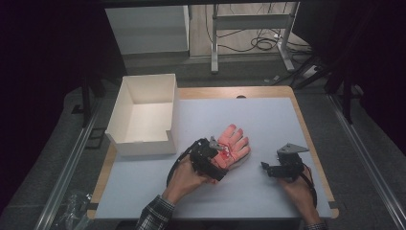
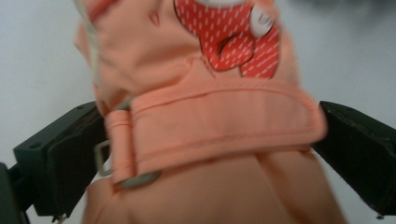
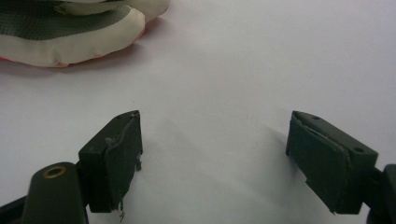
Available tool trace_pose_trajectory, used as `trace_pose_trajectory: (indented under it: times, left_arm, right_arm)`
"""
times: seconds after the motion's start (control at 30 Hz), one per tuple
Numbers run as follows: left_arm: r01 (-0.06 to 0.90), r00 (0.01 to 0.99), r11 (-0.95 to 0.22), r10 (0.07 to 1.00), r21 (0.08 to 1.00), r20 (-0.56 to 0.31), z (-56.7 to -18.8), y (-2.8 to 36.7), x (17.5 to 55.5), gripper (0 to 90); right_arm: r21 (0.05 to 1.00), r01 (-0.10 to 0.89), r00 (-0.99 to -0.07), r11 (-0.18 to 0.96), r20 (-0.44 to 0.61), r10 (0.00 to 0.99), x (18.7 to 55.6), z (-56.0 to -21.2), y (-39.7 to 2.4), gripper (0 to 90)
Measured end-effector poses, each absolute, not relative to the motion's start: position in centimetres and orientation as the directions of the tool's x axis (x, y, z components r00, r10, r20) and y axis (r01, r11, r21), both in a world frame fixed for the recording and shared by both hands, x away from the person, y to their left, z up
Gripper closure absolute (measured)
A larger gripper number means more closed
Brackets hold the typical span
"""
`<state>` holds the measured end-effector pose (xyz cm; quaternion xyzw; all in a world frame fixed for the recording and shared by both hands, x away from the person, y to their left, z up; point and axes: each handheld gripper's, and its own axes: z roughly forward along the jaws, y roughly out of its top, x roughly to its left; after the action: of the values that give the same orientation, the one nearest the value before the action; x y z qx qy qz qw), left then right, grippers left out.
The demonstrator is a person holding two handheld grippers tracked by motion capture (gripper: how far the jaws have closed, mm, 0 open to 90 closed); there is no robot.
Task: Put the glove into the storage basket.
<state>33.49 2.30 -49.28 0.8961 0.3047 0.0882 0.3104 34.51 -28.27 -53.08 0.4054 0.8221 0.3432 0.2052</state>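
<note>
Near the middle of the white table lies an orange glove, fingers spread toward the far edge, its cuff toward the person. The left gripper is set over the cuff end; in the left gripper view its 2 black jaws stand wide on either side of the glove's wrist strap and metal buckle, flanking the fabric and not clearly pinching it (whether the pads already touch cannot be told). The step in hand appears to be taking hold of the glove at the cuff. To do it well, the jaws should close squarely across the strap, where the layered cloth is thickest, rather than on the loose fabric beside it, and the buckle is best kept out of the pads so the grip does not slip. The right gripper rests well apart on bare table to the right, its jaws wide open and holding nothing; its own view shows a pale padded edge of the glove farther off. An open white box stands at the left, near the glove, with nothing between them.
</note>
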Motion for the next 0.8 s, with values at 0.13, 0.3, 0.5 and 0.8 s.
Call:
trace_pose_trajectory:
  times: [0.13, 0.3, 0.5, 0.8]
  left_arm:
    - [0.505, 0.796, -0.64, 0.605, 0.58, -0.025, -50.9, 1.9, 33.7, 0.0]
    - [0.509, 0.804, -0.678, 0.595, 0.53, -0.012, -52.4, 1.7, 33.7, 1.7]
    - [0.514, 0.808, -0.671, 0.589, 0.535, -0.037, -52.2, 2.1, 33.4, 20.2]
    - [0.497, 0.828, -0.679, 0.557, 0.54, -0.063, -51.4, 2.6, 33.5, 39.9]
  right_arm:
    - [0.731, 0.526, -0.587, 0.436, -0.059, 0.808, 34.5, -53.1, -28.3, 18.8]
    - [0.731, 0.525, -0.587, 0.436, -0.06, 0.808, 34.5, -53.1, -28.3, 18.8]
    - [0.731, 0.525, -0.587, 0.436, -0.061, 0.808, 34.5, -53.1, -28.3, 18.8]
    - [0.732, 0.524, -0.586, 0.435, -0.061, 0.808, 34.5, -53.1, -28.2, 18.8]
